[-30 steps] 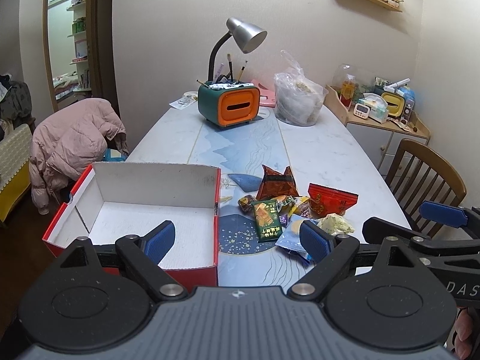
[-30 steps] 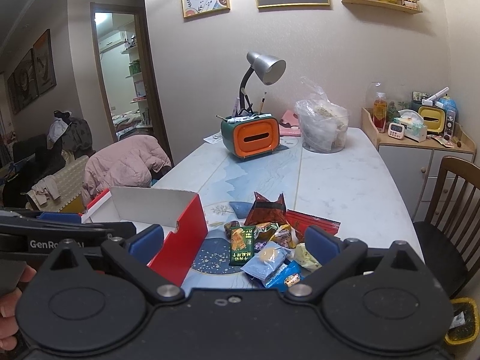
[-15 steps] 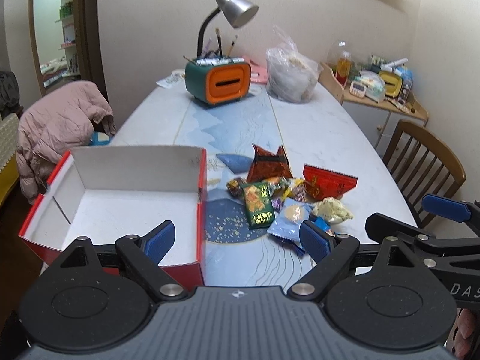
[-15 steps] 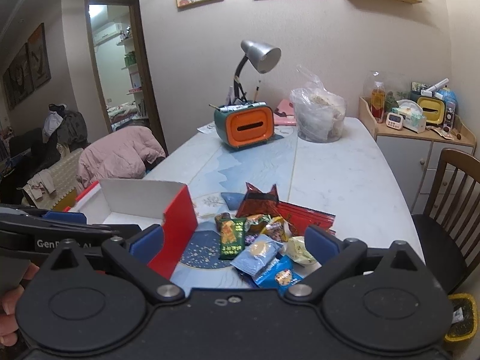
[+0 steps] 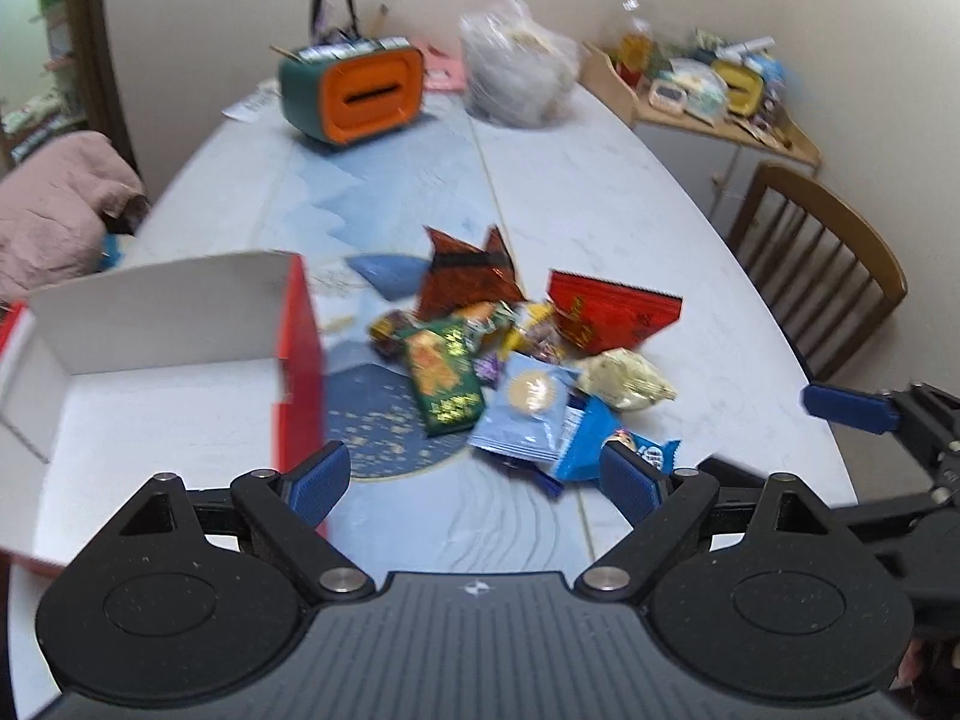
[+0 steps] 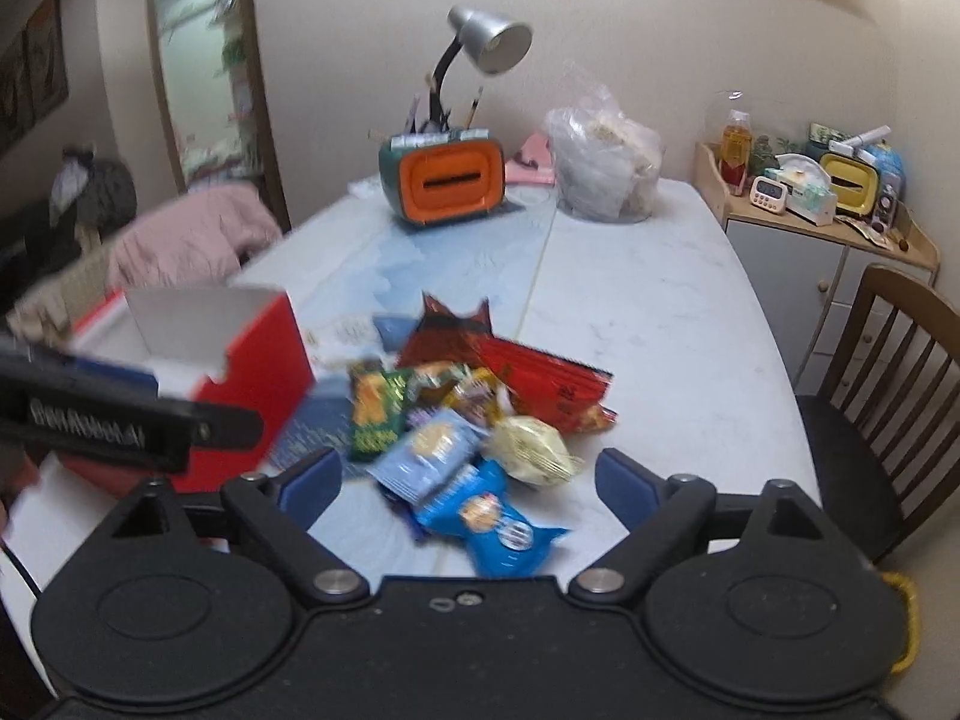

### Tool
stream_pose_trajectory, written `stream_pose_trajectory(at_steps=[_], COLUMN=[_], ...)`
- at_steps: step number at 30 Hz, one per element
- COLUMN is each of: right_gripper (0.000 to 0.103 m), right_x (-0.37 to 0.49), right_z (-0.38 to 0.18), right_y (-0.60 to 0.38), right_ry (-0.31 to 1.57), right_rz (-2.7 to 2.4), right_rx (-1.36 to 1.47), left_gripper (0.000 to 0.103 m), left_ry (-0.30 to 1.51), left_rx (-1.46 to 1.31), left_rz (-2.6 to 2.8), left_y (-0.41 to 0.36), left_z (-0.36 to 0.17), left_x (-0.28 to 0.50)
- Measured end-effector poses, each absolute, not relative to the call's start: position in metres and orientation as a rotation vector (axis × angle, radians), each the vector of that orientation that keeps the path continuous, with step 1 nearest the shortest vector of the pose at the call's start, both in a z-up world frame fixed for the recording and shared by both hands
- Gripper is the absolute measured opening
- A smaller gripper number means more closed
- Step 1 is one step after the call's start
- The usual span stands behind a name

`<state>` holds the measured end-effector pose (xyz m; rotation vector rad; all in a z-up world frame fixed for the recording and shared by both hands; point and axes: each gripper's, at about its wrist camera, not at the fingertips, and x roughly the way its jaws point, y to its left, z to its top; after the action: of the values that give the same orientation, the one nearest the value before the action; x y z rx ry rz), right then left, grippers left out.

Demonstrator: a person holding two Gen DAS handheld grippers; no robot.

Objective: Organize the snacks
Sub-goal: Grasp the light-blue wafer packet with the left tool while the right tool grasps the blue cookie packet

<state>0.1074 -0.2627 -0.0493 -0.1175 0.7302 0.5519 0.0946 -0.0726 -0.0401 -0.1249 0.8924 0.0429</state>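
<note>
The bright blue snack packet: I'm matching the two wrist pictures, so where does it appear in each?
Left wrist: bright blue snack packet just left of the right fingertip, at the pile's near edge.
Right wrist: bright blue snack packet low centre, between the open fingers.
Shared landmark: orange-fronted box under the lamp.
</note>
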Motion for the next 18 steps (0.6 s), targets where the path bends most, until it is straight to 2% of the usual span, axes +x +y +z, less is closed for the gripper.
stream_pose_trajectory(at_steps=[10, 18], right_gripper=[0.077, 0.061], right_x=[0.143, 0.160], right_z=[-0.095, -0.124], right_y=[-0.256, -0.241], right_ry=[0.809, 0.854], right_rz=[0.664, 0.749], right_rx=[-0.279, -0.380], left_gripper=[0.090, 0.090], left_ry=[0.993, 1.077], left_rx=[-0.097, -0.048], left_rz=[-0.042, -0.107], left_y=[-0.079, -0.086], left_z=[-0.076, -0.110], left_x=[0.163, 0.208])
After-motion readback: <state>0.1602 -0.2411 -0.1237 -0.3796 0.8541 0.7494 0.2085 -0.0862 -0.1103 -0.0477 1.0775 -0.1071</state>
